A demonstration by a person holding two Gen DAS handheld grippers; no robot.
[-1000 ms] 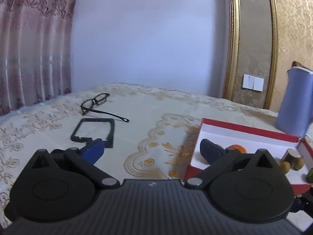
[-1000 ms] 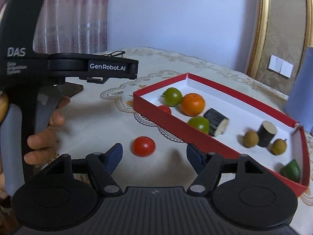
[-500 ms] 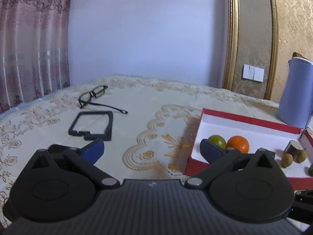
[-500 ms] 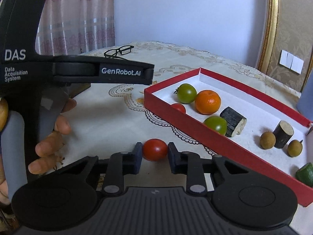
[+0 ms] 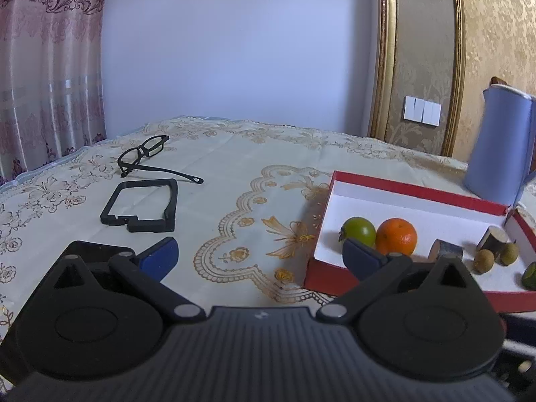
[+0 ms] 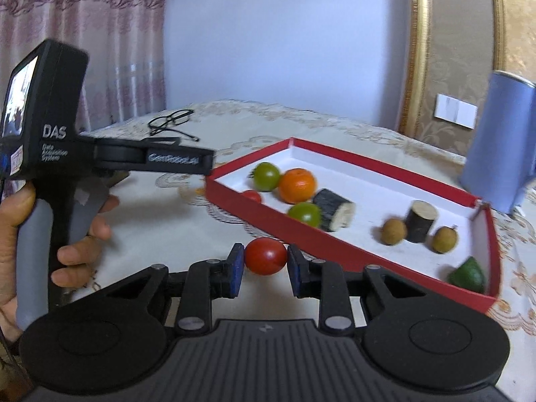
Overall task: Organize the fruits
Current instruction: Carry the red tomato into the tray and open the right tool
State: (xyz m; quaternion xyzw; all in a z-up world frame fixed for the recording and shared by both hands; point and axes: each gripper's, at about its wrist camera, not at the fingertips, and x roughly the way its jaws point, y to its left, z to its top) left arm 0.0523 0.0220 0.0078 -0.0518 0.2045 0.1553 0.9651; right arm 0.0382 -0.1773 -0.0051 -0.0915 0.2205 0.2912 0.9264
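Clamping red tomato point(image 6: 265, 260), right gripper point(image 6: 263, 264)

Both wrist views face low across the red box point(image 5: 415, 190).

Soft daylight, faint shadows; strong fisheye bending at edges; right wrist view motion-blurred, left wrist view sharp.

In the right wrist view, the red box point(image 6: 335, 248) wall stands just beyond the right gripper point(image 6: 265, 264) and the red tomato point(image 6: 265, 260) between its pads — a low barrier across centre frame. Inside, bare white floor lies along the far wall. Fruit crowds the near side. At left, the left gripper point(image 6: 167, 159) blocks the way — bare cloth lies below it.
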